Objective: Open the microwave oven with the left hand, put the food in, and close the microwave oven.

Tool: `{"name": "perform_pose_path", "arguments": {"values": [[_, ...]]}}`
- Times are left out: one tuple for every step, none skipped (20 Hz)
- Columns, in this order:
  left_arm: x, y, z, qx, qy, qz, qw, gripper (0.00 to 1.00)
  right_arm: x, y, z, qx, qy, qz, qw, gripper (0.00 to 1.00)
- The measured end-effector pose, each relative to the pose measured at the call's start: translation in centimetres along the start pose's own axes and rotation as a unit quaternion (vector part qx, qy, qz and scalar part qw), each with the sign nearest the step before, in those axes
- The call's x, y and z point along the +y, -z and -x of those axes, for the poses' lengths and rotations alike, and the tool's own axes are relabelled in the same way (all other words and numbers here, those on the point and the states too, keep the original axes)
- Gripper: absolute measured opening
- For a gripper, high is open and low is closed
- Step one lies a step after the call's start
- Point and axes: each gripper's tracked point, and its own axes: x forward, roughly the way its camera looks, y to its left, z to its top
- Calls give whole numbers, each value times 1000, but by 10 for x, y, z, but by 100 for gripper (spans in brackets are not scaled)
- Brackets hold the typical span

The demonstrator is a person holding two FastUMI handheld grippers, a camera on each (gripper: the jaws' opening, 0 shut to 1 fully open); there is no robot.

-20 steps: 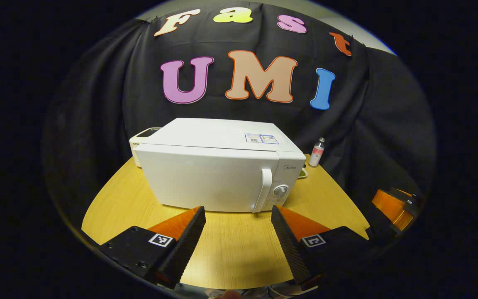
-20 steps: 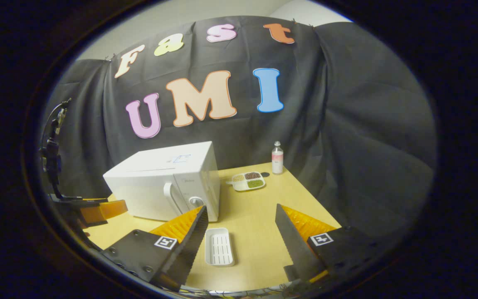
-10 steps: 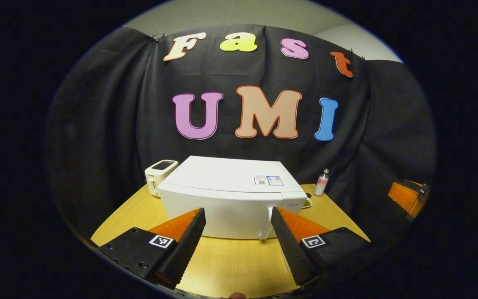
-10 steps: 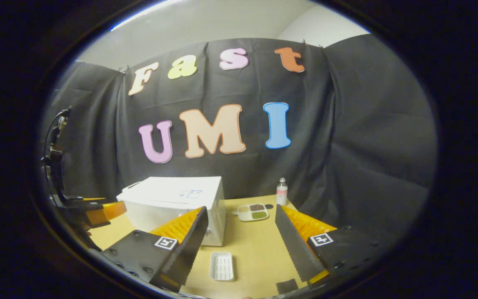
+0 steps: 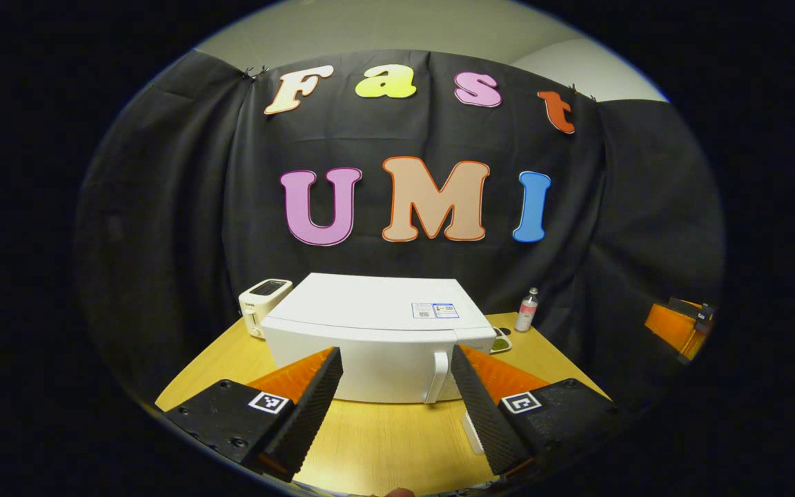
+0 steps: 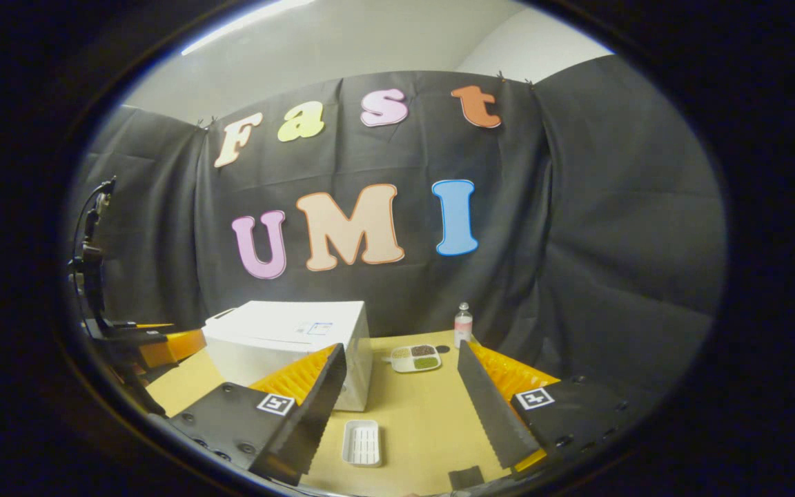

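Note:
A white microwave (image 5: 377, 331) stands on the wooden table (image 5: 384, 442) with its door closed and a vertical handle (image 5: 437, 376) at the door's right. My left gripper (image 5: 396, 397) hovers open just in front of it, fingers apart with nothing between them. In the right gripper view the microwave (image 6: 287, 338) sits left of centre. A white compartment plate of food (image 6: 413, 357) lies behind it to the right. My right gripper (image 6: 401, 407) is open above a small white ridged tray (image 6: 361, 442). The left gripper (image 6: 156, 345) appears at the far left.
A white toaster (image 5: 263, 304) stands behind the microwave's left corner. A small bottle with a pink label (image 6: 463, 324) stands at the table's back right edge (image 5: 526, 312). A dark flat square (image 6: 465, 478) lies near the table's front edge. The other gripper (image 5: 677, 324) shows far right.
Both cameras have tilted up over the last second, so the microwave sits lower in view. In the left gripper view its handle now shows between the fingers. Both grippers stayed open.

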Motion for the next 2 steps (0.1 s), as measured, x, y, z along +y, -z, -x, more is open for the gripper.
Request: {"name": "perform_pose_path", "arguments": {"values": [[-5, 0, 0, 2, 2, -2, 1000, 96, -2, 0, 1, 1, -2, -1, 1000, 99], [-9, 2, 1, 3, 5, -3, 1000, 96, -3, 1, 2, 1, -4, -2, 1000, 99]]}}
